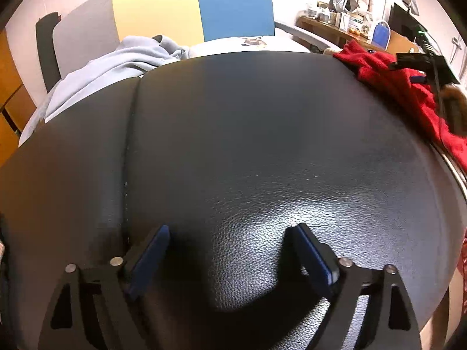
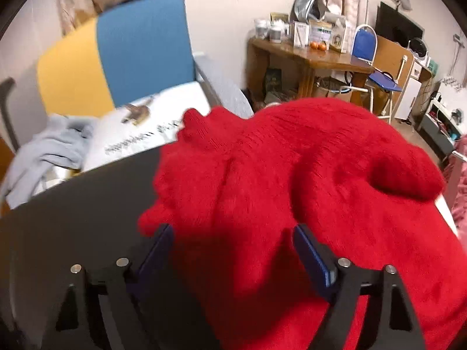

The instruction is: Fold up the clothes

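In the left view I am holding my left gripper [image 1: 230, 250], fingers apart, over the bare black pad [image 1: 248, 134], the red sweater [image 1: 400, 87] lying far right, while in the right view my right gripper [image 2: 233, 250] is hovering, fingers apart, over that crumpled sweater [image 2: 292, 175].

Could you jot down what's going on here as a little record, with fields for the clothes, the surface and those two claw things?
Surface: black padded table
Garment to fold: red sweater, crumpled on the table's right part
Other clothing: light blue garment, heaped past the far left edge
Left gripper: open, over bare table, holding nothing
Right gripper: open, over the sweater
Folding: not begun
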The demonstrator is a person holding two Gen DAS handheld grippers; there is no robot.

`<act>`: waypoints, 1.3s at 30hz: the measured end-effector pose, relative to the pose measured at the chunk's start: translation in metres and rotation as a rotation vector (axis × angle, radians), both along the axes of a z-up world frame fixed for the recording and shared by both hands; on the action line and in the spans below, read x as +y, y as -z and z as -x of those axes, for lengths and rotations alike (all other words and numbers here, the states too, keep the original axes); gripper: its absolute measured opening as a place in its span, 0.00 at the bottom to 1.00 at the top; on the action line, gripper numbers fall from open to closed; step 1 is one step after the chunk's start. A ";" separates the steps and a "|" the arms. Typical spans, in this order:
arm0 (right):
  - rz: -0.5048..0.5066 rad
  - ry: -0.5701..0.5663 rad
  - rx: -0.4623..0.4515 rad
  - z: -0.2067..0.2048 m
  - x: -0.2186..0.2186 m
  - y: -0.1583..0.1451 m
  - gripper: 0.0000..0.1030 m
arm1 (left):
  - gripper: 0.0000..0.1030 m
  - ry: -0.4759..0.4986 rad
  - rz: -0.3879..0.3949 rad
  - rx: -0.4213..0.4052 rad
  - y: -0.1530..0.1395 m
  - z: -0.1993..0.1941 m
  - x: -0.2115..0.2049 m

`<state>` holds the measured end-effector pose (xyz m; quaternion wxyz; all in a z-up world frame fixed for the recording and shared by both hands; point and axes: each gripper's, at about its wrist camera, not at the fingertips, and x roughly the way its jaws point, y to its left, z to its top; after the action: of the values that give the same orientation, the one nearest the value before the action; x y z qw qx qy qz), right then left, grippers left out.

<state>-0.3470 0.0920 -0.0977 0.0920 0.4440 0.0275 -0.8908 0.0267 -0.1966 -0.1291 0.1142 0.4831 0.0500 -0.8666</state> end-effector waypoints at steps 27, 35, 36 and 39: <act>0.600 -0.453 -0.336 -0.251 -0.145 0.032 0.72 | 0.72 -0.133 -0.064 0.053 -0.021 -0.075 -0.062; 0.294 -0.370 -0.145 -0.306 -0.082 0.010 0.74 | 0.72 -0.205 -0.113 0.063 -0.022 -0.110 -0.082; 0.259 -0.353 -0.133 -0.306 -0.075 0.009 0.74 | 0.72 -0.205 -0.121 0.061 -0.021 -0.114 -0.082; 0.195 -0.309 -0.128 -0.299 -0.062 0.011 0.74 | 0.72 -0.194 -0.113 0.060 -0.020 -0.109 -0.078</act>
<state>-0.0482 0.0304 -0.1090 0.2720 0.4793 0.0033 -0.8345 0.1358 -0.2750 -0.1086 0.1686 0.4554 0.1486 -0.8614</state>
